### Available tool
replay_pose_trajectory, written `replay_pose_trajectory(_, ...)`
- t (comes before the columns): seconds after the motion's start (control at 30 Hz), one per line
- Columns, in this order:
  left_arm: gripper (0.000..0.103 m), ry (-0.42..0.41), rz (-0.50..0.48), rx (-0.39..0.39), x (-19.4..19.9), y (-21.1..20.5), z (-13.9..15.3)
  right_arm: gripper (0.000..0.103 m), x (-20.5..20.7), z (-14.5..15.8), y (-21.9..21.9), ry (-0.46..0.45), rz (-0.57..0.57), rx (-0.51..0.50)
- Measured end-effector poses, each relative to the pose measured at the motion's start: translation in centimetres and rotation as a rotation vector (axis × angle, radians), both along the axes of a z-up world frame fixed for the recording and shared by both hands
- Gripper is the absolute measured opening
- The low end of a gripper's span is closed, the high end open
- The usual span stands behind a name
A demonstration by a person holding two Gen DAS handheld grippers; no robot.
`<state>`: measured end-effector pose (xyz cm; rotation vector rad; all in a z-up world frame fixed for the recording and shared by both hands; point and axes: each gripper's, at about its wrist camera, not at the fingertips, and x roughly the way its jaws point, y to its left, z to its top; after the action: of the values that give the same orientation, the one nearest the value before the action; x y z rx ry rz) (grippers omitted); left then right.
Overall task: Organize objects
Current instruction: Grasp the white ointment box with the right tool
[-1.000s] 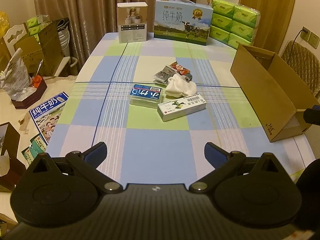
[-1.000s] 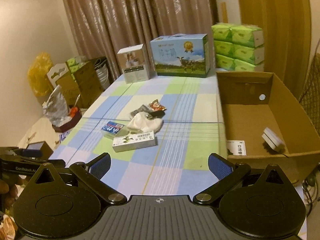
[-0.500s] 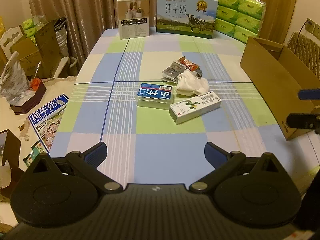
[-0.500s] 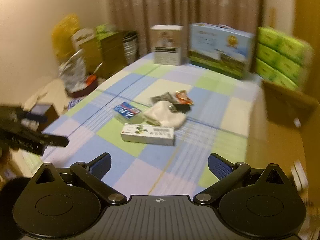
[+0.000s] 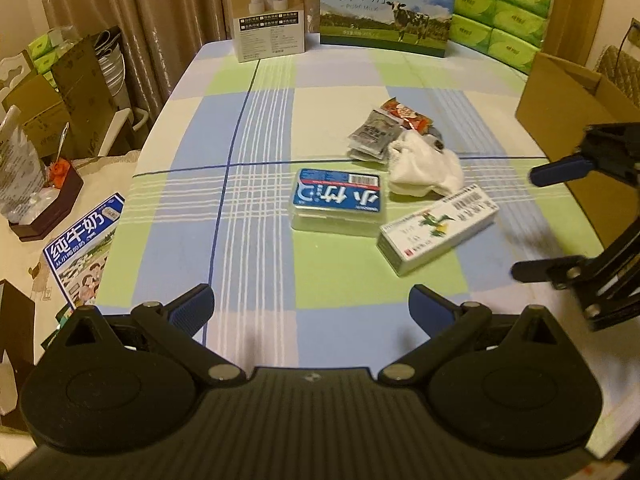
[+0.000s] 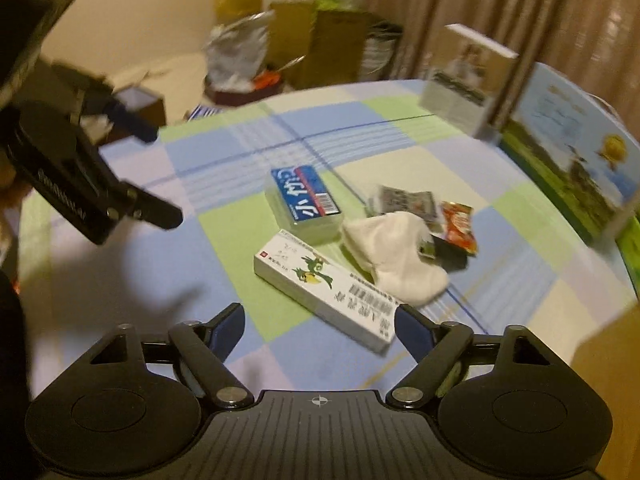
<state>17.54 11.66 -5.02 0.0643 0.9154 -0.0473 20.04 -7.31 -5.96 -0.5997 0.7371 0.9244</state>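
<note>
On the checked tablecloth lie a blue-labelled clear box (image 5: 338, 201) (image 6: 305, 197), a long white carton with a bird print (image 5: 438, 228) (image 6: 326, 284), a white cloth (image 5: 424, 170) (image 6: 394, 257) and several snack packets (image 5: 374, 133) (image 6: 440, 212). My left gripper (image 5: 311, 307) is open and empty, near the table's front edge. My right gripper (image 6: 318, 326) is open and empty, its fingers just short of the white carton's near end. It shows at the right in the left wrist view (image 5: 540, 220). The left gripper shows at the left in the right wrist view (image 6: 156, 176).
An open cardboard box (image 5: 576, 120) stands at the table's right edge. A milk carton case (image 5: 386, 8), a small white box (image 5: 264, 12) and green tissue packs (image 5: 500, 4) line the far edge. Boxes and bags (image 5: 60, 92) clutter the floor on the left.
My right gripper swung left from facing the cardboard box and moved in close to the white carton. My left gripper advanced a little over the table.
</note>
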Motion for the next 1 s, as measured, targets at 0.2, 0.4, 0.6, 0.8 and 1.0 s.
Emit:
replay_pose_trajectory(0.2, 0.102, -0.001, -0.014, -0.007, 2.2, 0.2, -1.0, 0.076, 2.7, -2.5, 2.6, -0.012, 0.089, -0.067)
replay_pose_trajectory(0.4, 0.102, -0.002, -0.044, -0.001, 3.8, 0.2, -2.0, 0.075, 4.3, -4.1, 3.9, 0.001, 0.166, -0.122)
replay_pose_trajectory(0.6, 0.102, 0.004, -0.037, -0.005, 4.5, 0.6, -2.5, 0.054, 5.4, -4.6, 4.3, 0.042, 0.127, -0.152)
replay_pose_trajectory(0.8, 0.102, 0.008, -0.065, -0.018, 4.9, 0.5, -3.0, 0.038, 4.3, -3.5, 2.2, 0.117, -0.014, -0.11)
replay_pose_trajectory(1.0, 0.102, -0.003, -0.089, -0.019, 6.3, -0.3, -3.2, 0.038, 3.2, -3.1, -0.4, 0.147, -0.161, -0.034)
